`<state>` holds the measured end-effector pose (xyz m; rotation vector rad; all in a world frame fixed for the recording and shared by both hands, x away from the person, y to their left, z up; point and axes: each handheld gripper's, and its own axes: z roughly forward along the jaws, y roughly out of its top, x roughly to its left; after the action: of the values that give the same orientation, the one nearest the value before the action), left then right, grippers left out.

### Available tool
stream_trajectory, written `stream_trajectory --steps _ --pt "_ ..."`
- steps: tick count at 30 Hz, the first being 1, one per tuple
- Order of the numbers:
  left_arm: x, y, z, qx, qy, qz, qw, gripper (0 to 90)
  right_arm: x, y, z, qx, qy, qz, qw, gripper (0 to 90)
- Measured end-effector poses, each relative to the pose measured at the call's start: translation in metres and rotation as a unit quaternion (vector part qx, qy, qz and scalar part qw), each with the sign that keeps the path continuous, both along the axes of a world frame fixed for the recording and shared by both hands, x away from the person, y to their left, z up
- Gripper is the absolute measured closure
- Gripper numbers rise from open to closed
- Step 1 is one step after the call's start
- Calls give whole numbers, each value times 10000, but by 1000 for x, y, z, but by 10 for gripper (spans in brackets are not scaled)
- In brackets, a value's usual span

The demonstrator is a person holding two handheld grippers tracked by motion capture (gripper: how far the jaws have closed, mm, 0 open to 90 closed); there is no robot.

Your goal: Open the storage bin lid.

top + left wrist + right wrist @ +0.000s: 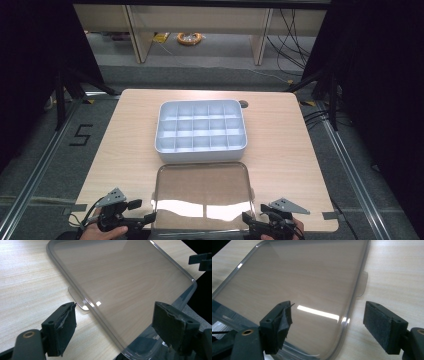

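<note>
From the high view, a clear lid (202,192) lies flat on the near half of the table (125,130), just in front of a white tray (201,131) split into small compartments. The left gripper (150,218) sits at the lid's near left corner and the right gripper (246,219) at its near right corner, each held by a hand at the table's front edge.

The gripper views add what the high view cannot: the lid's raised rim and a small tab (one on each side edge) resting on the wood. In the left gripper view, the left gripper (113,325) has its jaws spread wide, with the lid's (122,287) corner lying between them, untouched. In the right gripper view, the right gripper (327,326) is likewise spread, the lid's (297,282) rim passing between its pads without contact
</note>
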<state>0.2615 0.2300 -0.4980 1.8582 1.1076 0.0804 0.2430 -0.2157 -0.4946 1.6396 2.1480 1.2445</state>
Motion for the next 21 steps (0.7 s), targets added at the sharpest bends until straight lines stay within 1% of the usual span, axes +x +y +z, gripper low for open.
stream_trajectory --steps 1,2,4,6,7,8,9,11,14,15,16,18,19,21 --pt "0 0 0 0 0 0 10000 189 0 0 0 0 0 0 10000 239" --pt "-2 0 0 -11 7 52 10000 189 0 -2 -1 -81 -92 75 9999 238" --pt "-2 0 0 -34 6 54 10000 190 -1 -2 -1 -54 -106 96 9999 238" --pt "-3 1 0 -45 25 62 10000 190 -2 -1 -3 -102 -121 76 9998 237" --pt "-4 2 -1 -11 29 62 10000 192 -5 -2 -2 -103 -34 58 9999 237" --pt "-4 2 -1 -11 29 62 10000 192 -5 -2 -2 -103 -34 58 9999 237" --pt "-5 2 -1 0 33 90 10000 193 -5 -2 -3 -3 -32 71 10000 237" --pt "-6 1 -1 -41 49 100 9999 193 -7 -3 -3 -7 7 45 10000 237" --pt "-6 2 -1 -15 57 82 9999 193 -8 -4 -3 -18 -6 25 10000 237" --pt "-6 2 -1 -13 62 84 9999 193 -10 -2 -2 125 152 -71 9998 236" --pt "-6 2 -1 -13 62 84 9999 193 -10 -3 -2 76 130 -61 9999 236" --pt "-6 2 -1 -35 69 97 9999 194 -9 -2 -2 105 175 -98 9997 237" --pt "-6 2 -1 -52 79 103 9999 194 -7 -5 -4 -37 20 -43 10000 236" --pt "-6 2 -1 -39 75 108 9999 194 -7 -6 -4 -42 28 -28 10000 237"
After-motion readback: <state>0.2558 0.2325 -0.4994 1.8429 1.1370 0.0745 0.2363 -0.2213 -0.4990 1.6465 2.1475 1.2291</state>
